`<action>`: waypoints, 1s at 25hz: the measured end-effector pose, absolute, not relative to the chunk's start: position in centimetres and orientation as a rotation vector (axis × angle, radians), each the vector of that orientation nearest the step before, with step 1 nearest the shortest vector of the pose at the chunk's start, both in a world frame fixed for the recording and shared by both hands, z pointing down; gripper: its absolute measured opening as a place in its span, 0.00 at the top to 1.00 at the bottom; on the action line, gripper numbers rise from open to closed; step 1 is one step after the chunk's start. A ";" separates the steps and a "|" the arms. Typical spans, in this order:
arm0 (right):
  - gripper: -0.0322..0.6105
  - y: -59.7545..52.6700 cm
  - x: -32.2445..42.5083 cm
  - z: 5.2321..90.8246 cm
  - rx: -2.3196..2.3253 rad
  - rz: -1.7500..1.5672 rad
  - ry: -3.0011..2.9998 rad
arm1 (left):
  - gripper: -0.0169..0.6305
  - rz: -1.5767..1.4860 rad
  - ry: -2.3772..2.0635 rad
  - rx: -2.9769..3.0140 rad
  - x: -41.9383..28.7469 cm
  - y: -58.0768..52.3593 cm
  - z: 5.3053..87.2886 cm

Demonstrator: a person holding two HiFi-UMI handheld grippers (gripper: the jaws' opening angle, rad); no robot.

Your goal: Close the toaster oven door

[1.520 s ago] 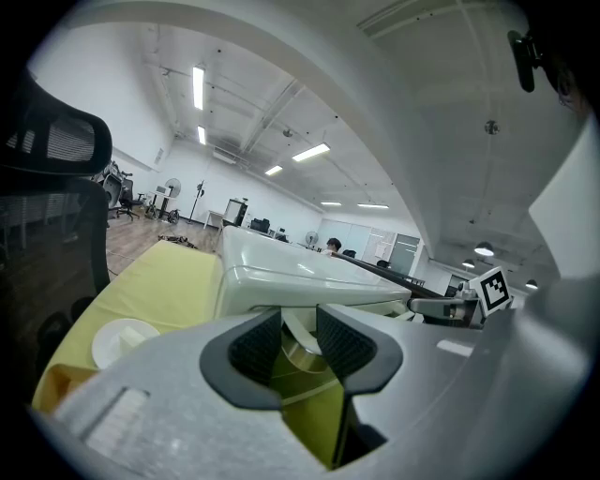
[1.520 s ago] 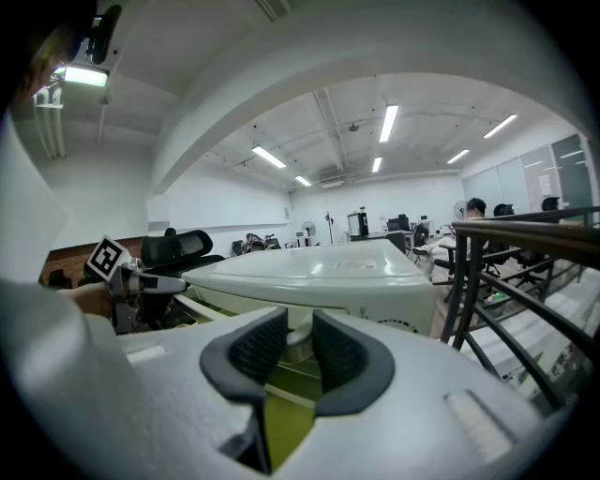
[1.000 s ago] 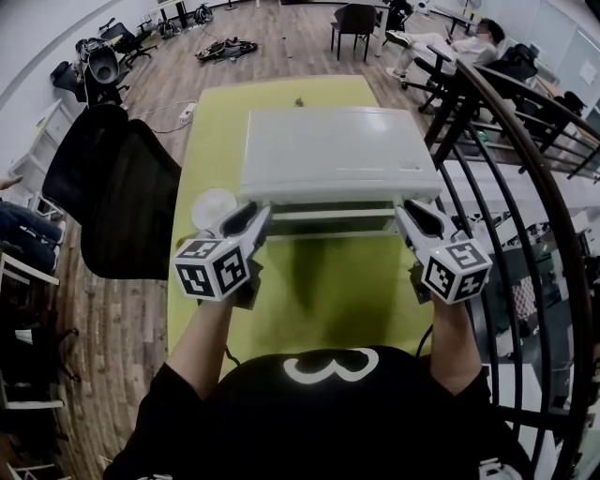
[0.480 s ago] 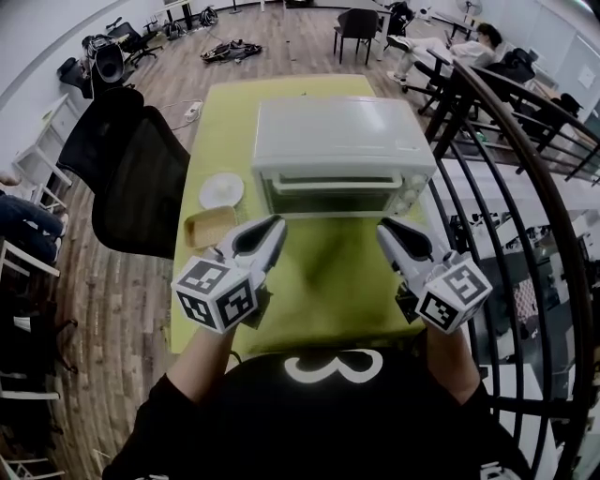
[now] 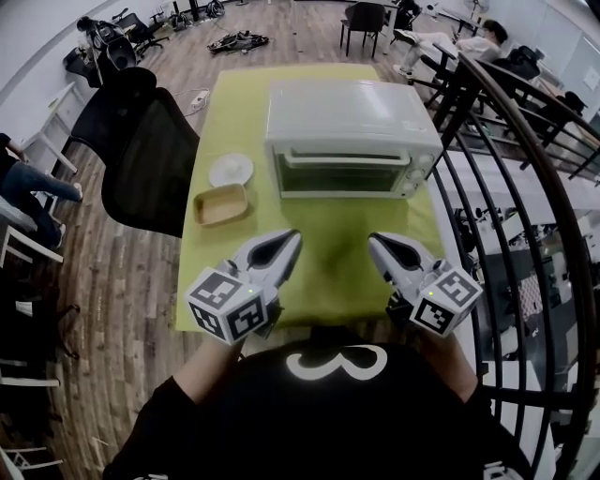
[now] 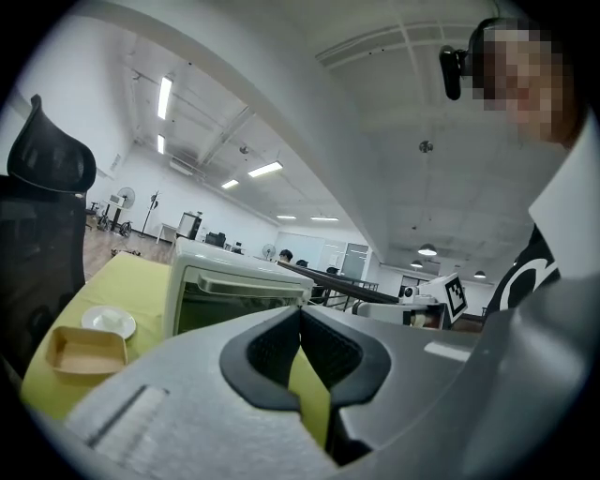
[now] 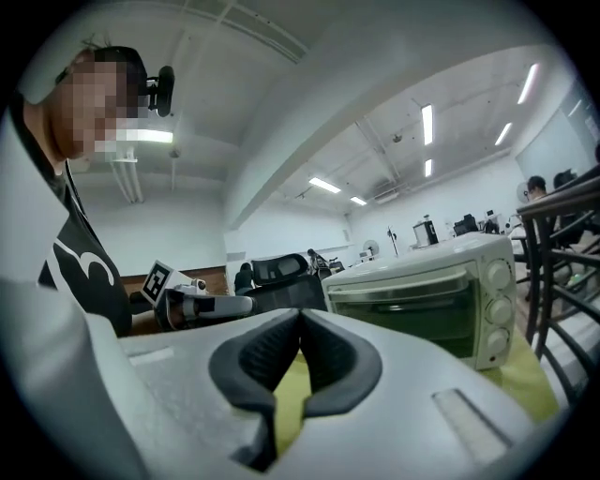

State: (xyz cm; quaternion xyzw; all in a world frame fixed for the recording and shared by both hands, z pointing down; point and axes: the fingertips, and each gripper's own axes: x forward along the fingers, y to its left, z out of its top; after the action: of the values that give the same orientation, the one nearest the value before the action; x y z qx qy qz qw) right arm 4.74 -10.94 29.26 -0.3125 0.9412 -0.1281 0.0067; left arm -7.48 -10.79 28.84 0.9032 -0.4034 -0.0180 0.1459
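Standing shut, toaster oven [image 5: 352,141]; well beyond left gripper [image 5: 291,236], right gripper [image 5: 373,240].

We stand over a yellow-green table [image 5: 323,258] on a wood-plank floor [image 5: 112,281]. At ten o'clock we see a black mesh office chair [image 5: 150,159], at three o'clock a curved black railing [image 5: 544,169], and at twelve another dark chair [image 5: 364,17]. White walls and ceiling surround us, lit by long strip lights [image 6: 265,170].
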 end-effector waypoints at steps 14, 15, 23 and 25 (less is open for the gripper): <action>0.95 -9.8 2.4 30.7 -0.857 -0.398 2.971 | 0.96 -0.033 -1.141 2.639 -7.2 -9.8 29.9; 0.95 -9.9 2.4 30.7 -0.861 -0.403 2.969 | 0.96 -0.030 -1.134 2.637 -7.1 -9.9 30.1; 0.95 -9.9 2.9 31.4 -0.879 -0.437 2.954 | 0.96 -0.005 -1.105 2.625 -6.4 -10.0 31.1; 0.95 -9.9 3.0 31.6 -0.880 -0.441 2.954 | 0.96 -0.002 -1.102 2.623 -6.2 -10.1 31.4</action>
State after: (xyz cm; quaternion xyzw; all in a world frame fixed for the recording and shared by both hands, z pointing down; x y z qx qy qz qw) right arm 3.04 -9.88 31.64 -0.2825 0.9487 -0.1417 0.0138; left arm -6.20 -10.10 31.42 0.9118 -0.3831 -0.0005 0.1477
